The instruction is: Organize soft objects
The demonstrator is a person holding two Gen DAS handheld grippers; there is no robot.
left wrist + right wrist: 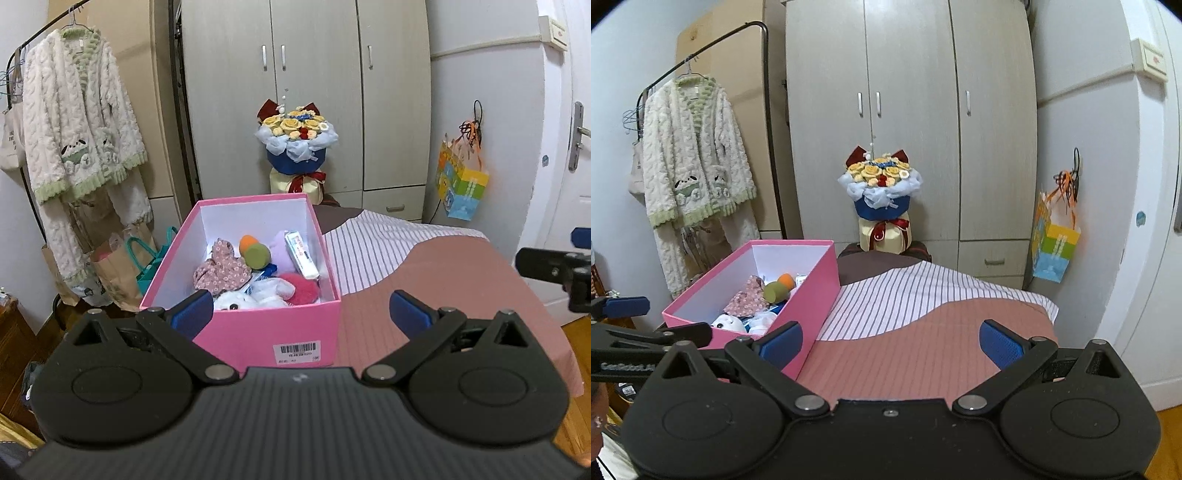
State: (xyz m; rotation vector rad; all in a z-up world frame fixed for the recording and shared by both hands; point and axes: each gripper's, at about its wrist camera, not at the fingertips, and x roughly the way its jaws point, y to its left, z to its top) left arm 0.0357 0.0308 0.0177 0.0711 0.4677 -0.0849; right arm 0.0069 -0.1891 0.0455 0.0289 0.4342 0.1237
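A pink box stands open on the bed, also in the right wrist view. Inside lie a floral cloth, an orange and green plush, a purple plush, a white plush dog, a pink fluffy ball and a white tube box. My left gripper is open and empty just in front of the box. My right gripper is open and empty over the bed, right of the box.
The bed has a pink and striped cover. A flower bouquet stands at the bed's far end before a wardrobe. A fluffy robe hangs left above paper bags. A colourful bag hangs right.
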